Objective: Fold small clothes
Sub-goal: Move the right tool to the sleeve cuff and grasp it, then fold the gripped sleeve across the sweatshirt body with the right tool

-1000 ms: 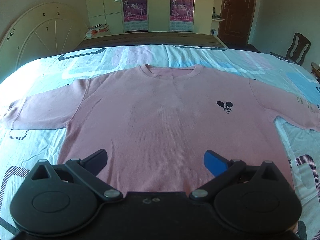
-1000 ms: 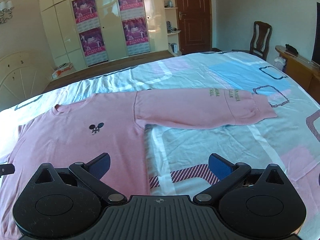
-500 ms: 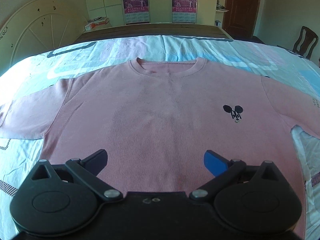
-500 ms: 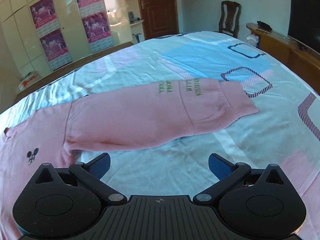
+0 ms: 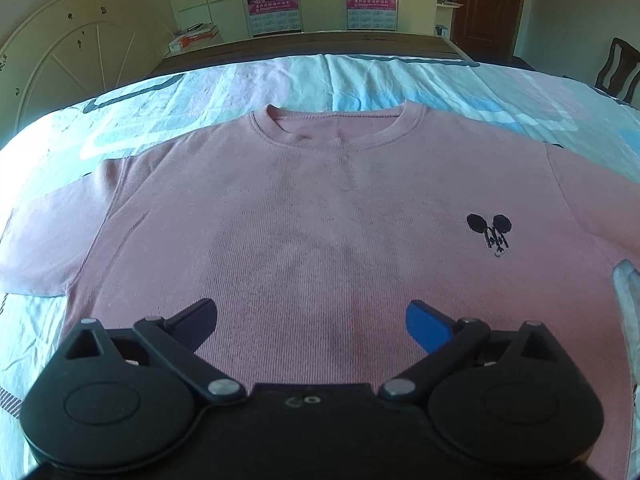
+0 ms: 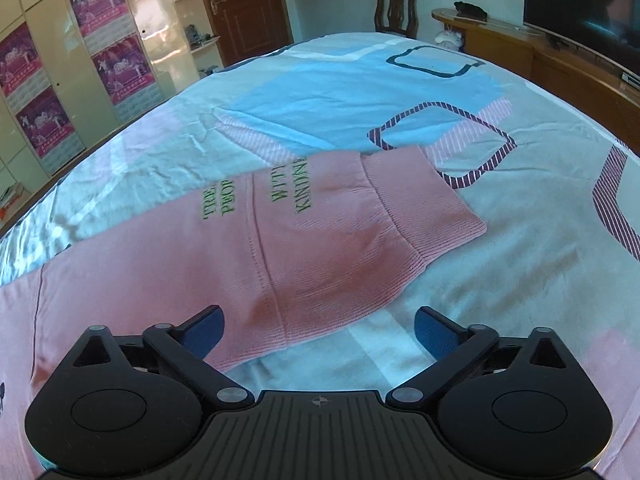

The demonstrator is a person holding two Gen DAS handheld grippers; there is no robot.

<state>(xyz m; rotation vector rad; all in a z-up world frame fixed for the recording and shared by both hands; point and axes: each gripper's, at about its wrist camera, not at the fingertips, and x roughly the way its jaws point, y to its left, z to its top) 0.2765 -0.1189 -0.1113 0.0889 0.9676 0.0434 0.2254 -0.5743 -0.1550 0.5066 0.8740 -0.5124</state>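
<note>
Both grippers, left (image 5: 312, 314) and right (image 6: 319, 322), are hovering with jaws wide and empty; a shallow pinch at the sleeve (image 6: 320, 240) is risking catching the bed sheet (image 6: 500, 280) too.

Pink sweatshirt (image 5: 320, 216) — flat, unfolded, sleeves outspread.

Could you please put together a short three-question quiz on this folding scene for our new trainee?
1. True or false: the left gripper is shut on the pink sweater.
2. Which part of the sweater lies before the right gripper: A) the collar, B) the sleeve with green lettering, C) the hem?
3. Fill in: the black mouse logo sits on the sweater's ____.

Key: 1. False; both grippers are open and hold nothing. 2. B. 3. Chest.
</note>
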